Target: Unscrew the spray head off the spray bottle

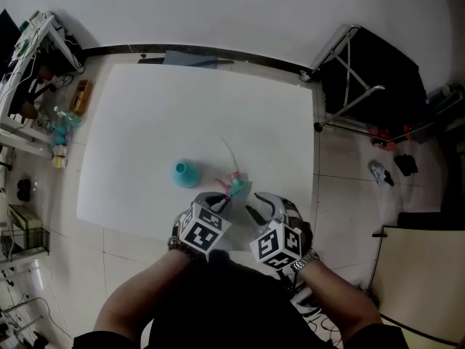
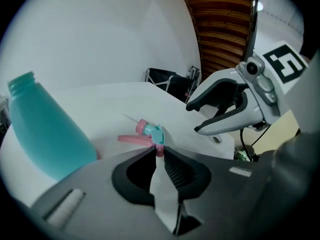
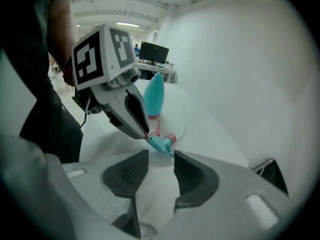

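Observation:
The teal spray bottle (image 1: 185,173) stands on the white table (image 1: 145,115) with its neck open, apart from the spray head. To its right is the teal-and-pink spray head (image 1: 235,182), its thin tube trailing away across the table. My left gripper (image 1: 227,195) is shut on the head's pink part, as the left gripper view shows at the spray head (image 2: 150,132). My right gripper (image 1: 254,208) stands open just beside it. In the right gripper view the spray head (image 3: 162,143) sits just beyond my open right gripper (image 3: 161,156), with nothing between the pads.
The table's near edge runs just under my hands. A black folding stand (image 1: 356,71) stands off the table's far right corner. Cluttered shelves (image 1: 33,71) line the left side, and small items (image 1: 381,171) lie on the floor at right.

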Demonstrator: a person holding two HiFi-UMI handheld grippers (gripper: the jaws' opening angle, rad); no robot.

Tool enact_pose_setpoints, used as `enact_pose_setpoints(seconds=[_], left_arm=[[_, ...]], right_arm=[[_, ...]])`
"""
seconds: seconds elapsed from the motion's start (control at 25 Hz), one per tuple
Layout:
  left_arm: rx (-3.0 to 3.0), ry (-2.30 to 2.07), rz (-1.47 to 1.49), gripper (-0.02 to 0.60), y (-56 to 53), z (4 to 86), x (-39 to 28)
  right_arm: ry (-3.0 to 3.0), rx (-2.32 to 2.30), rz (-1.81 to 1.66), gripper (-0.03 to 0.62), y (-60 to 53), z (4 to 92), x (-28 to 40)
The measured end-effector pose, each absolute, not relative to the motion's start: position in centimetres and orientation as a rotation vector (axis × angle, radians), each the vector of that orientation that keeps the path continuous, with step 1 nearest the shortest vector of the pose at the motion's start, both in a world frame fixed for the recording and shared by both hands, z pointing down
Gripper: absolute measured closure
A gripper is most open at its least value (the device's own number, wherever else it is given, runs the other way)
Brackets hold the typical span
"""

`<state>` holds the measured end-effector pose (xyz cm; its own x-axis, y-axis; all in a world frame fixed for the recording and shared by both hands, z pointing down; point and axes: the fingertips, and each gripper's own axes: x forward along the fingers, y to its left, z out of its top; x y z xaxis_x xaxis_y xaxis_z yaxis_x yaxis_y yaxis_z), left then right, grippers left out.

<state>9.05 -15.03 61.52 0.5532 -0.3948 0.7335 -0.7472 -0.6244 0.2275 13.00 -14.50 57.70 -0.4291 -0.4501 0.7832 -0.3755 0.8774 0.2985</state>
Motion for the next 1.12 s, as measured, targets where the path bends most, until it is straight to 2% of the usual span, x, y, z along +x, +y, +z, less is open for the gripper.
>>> enact_pose_setpoints(seconds=[0.56,1.12], left_arm=[[2.180,-0.823,0.641,0.511,-15.1,56.9,10.0],[2.051,-0.732,0.407,0.511,-14.5,53.6,10.4]], right_arm=[[-1.859,0.473,-0.631,0.425,-15.5,58.3,12.6],[-1.767,0.366,-0.964,0.425,-15.7,56.8,11.6]])
